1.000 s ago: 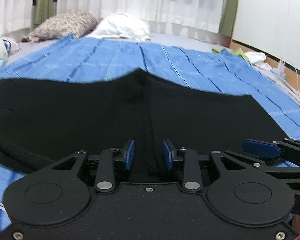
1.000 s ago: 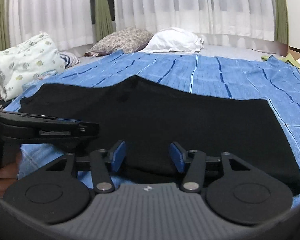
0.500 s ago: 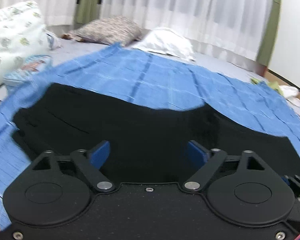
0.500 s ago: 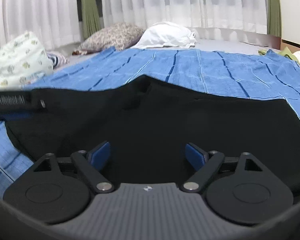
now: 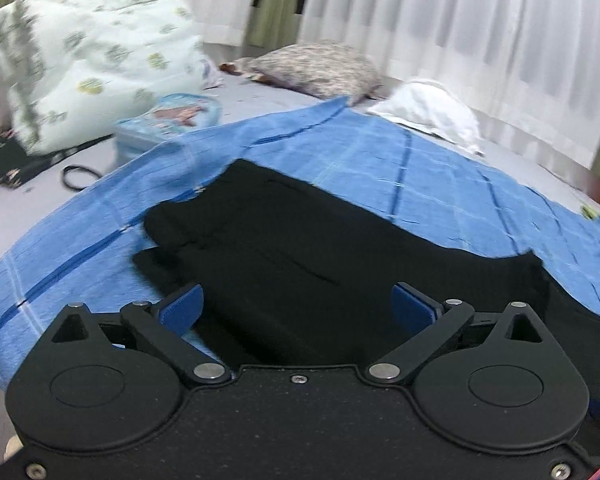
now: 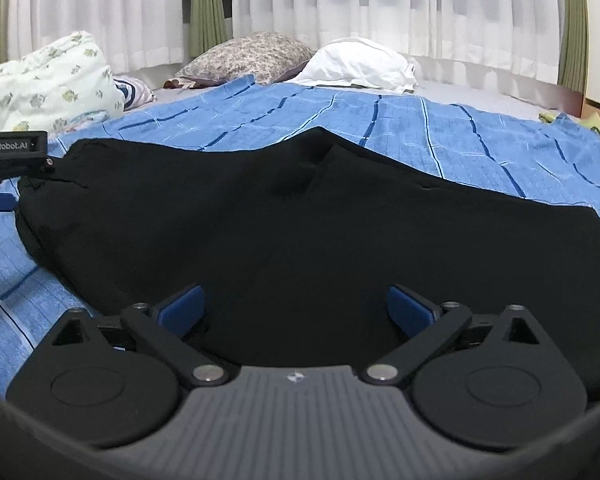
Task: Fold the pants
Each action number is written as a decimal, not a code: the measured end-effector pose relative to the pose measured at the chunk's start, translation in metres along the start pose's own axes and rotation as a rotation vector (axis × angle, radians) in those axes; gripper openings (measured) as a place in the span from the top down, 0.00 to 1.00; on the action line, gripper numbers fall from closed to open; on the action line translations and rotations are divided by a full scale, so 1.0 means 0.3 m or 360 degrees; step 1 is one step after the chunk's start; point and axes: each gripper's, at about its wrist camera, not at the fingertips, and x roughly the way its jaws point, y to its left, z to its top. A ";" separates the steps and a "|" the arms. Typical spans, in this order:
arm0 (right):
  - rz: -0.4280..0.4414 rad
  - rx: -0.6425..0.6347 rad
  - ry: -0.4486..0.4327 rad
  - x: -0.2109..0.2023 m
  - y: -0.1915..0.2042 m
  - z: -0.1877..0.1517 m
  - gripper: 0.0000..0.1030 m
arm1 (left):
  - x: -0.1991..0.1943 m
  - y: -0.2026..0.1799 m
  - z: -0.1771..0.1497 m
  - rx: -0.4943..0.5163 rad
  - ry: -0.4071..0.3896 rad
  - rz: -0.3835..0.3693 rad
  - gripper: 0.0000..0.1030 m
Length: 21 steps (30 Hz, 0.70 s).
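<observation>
One pair of black pants (image 6: 308, 220) lies flat across the frame centre on a blue striped blanket (image 6: 440, 136). Left gripper (image 5: 298, 304) released, jaws wide, over the pants' left end. Right gripper (image 6: 296, 306) likewise spread, holding nothing. Pillows (image 6: 352, 64) upper centre, before white curtains (image 6: 380, 0).

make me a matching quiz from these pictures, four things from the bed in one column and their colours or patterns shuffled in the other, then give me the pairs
Things:
1. pants
2. bedspread
3. middle pillow
4. right pillow

Looks:
A. plain white
B. blue with darker stripes
C. small brownish floral print
D. black

Pairs: 1-D, 2-B, 3-C, 4-A
</observation>
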 end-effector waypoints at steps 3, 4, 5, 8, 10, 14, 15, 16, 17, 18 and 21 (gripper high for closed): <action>-0.0020 -0.0032 0.0010 0.006 0.012 0.001 0.00 | 0.016 0.050 0.000 -0.0083 -0.0016 0.0048 0.02; -0.0023 -0.0040 0.0013 0.006 0.013 -0.001 0.00 | 0.023 0.068 0.002 -0.0117 -0.0022 0.0076 0.01; -0.0027 -0.0047 0.0017 0.007 0.016 -0.001 0.00 | 0.030 0.084 0.003 -0.0142 -0.0028 0.0096 0.01; -0.0031 -0.0054 0.0020 0.010 0.018 -0.002 0.00 | 0.063 0.129 0.017 -0.0227 -0.0025 0.0139 0.01; -0.0030 -0.0055 0.0020 0.010 0.016 -0.002 0.00 | 0.095 0.157 0.027 -0.0292 0.0013 0.0139 0.01; -0.0031 -0.0059 0.0016 0.009 0.017 -0.004 0.00 | 0.150 0.195 0.034 -0.0409 0.0041 0.0137 0.00; -0.0031 -0.0060 0.0014 0.008 0.017 -0.007 0.00 | 0.157 0.194 0.036 -0.0409 0.0029 0.0145 0.00; -0.0031 -0.0059 0.0013 0.009 0.018 -0.009 0.00 | 0.166 0.191 0.039 -0.0398 0.0034 0.0154 0.00; -0.0030 -0.0059 0.0011 0.009 0.018 -0.010 0.00 | 0.176 0.188 0.043 -0.0390 0.0041 0.0160 0.00; -0.0030 -0.0059 0.0011 0.008 0.018 -0.010 0.00 | 0.184 0.183 0.044 -0.0380 0.0044 0.0166 0.00; -0.0030 -0.0059 0.0012 0.009 0.018 -0.009 0.00 | 0.198 0.168 0.043 -0.0345 0.0047 0.0185 0.00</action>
